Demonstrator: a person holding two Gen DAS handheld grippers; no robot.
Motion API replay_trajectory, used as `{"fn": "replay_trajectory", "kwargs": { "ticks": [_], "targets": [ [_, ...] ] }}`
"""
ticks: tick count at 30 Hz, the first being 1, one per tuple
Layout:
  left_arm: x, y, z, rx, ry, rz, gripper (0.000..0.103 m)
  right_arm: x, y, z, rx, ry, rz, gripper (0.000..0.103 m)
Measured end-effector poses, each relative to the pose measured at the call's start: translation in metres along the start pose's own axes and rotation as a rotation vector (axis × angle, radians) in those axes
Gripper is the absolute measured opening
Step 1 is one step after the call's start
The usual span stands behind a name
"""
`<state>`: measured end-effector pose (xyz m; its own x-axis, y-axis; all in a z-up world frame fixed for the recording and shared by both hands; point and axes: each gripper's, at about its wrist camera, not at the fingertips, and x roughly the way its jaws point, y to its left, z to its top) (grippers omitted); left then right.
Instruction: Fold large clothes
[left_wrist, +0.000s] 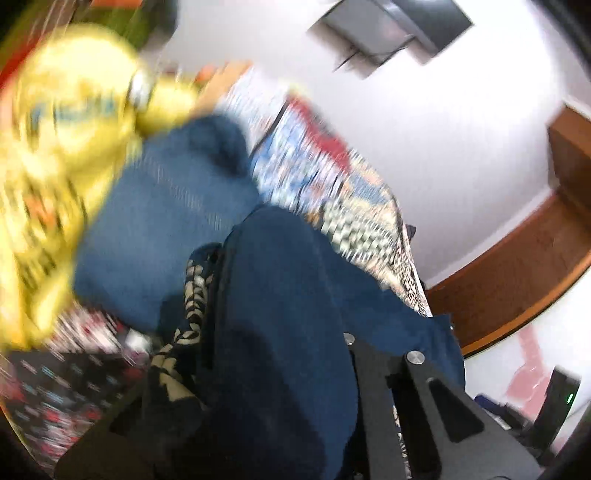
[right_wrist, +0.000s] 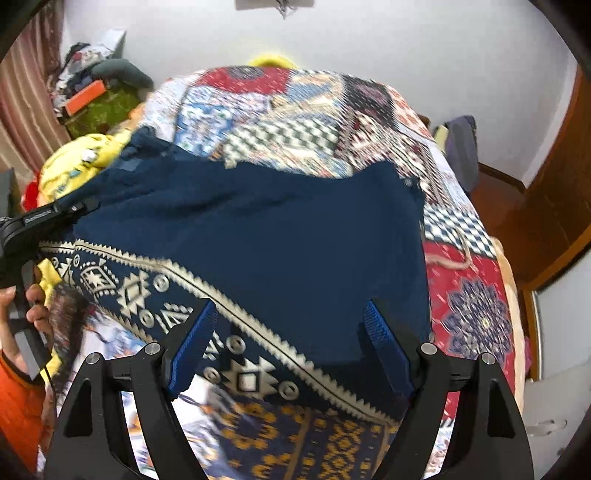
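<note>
A large dark blue garment (right_wrist: 266, 229) with a cream patterned border (right_wrist: 155, 291) lies spread on the patchwork bedspread (right_wrist: 295, 110). My right gripper (right_wrist: 290, 325) is open, its blue-padded fingers (right_wrist: 195, 343) spread just above the garment's near border, holding nothing. My left gripper (right_wrist: 79, 208) shows at the garment's left edge in the right wrist view. In the left wrist view the blue cloth (left_wrist: 280, 314) is draped between and over the fingers (left_wrist: 424, 391), and the left gripper (left_wrist: 280, 369) is shut on it. The left view is blurred.
A yellow garment (left_wrist: 62, 122) lies beside the blue one at the bed's left, also seen in the right wrist view (right_wrist: 74, 162). Cluttered items (right_wrist: 96, 85) stand beyond the bed's far left. A wooden door frame (right_wrist: 554, 206) and white walls bound the right side.
</note>
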<state>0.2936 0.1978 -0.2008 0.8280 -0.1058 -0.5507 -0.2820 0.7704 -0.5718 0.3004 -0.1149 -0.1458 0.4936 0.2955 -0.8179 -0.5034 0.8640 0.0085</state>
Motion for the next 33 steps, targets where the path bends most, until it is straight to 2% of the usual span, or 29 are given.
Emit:
{"fn": "replay_trajectory", "kwargs": {
  "ticks": [4,6,11,15,20,23,26,31,33],
  "targets": [
    [-0.056,-0.031,0.016,0.153,-0.125,0.020,0.011,0.004,0.033,0.011,-0.032,-0.012,0.076,0.079],
    [-0.074,-0.041,0.019,0.216,-0.151,0.043,0.011,0.012,0.053,0.014,-0.050,0.002,0.123,0.079],
    [-0.081,-0.063,0.014,0.376,-0.140,0.136,0.011,0.044,0.103,0.007,-0.131,0.075,0.198,0.079],
    [-0.067,-0.069,0.004,0.398,-0.093,0.136,0.011,0.062,0.111,-0.005,-0.160,0.101,0.176,0.081],
    [-0.055,-0.092,-0.001,0.387,-0.043,0.063,0.011,0.053,0.086,-0.005,-0.070,0.123,0.224,0.082],
    [-0.045,-0.116,-0.003,0.391,-0.016,0.006,0.011,0.031,0.057,-0.009,-0.006,0.084,0.186,0.082],
    [-0.031,-0.150,-0.013,0.409,0.018,-0.047,0.011,0.006,0.010,-0.020,0.077,0.042,0.131,0.082],
    [0.005,-0.210,-0.057,0.500,0.096,-0.116,0.011,-0.019,-0.067,-0.039,0.263,0.016,0.072,0.082],
    [0.025,-0.228,-0.084,0.550,0.168,-0.131,0.011,-0.026,-0.089,-0.049,0.328,0.016,0.062,0.082]
  ]
}}
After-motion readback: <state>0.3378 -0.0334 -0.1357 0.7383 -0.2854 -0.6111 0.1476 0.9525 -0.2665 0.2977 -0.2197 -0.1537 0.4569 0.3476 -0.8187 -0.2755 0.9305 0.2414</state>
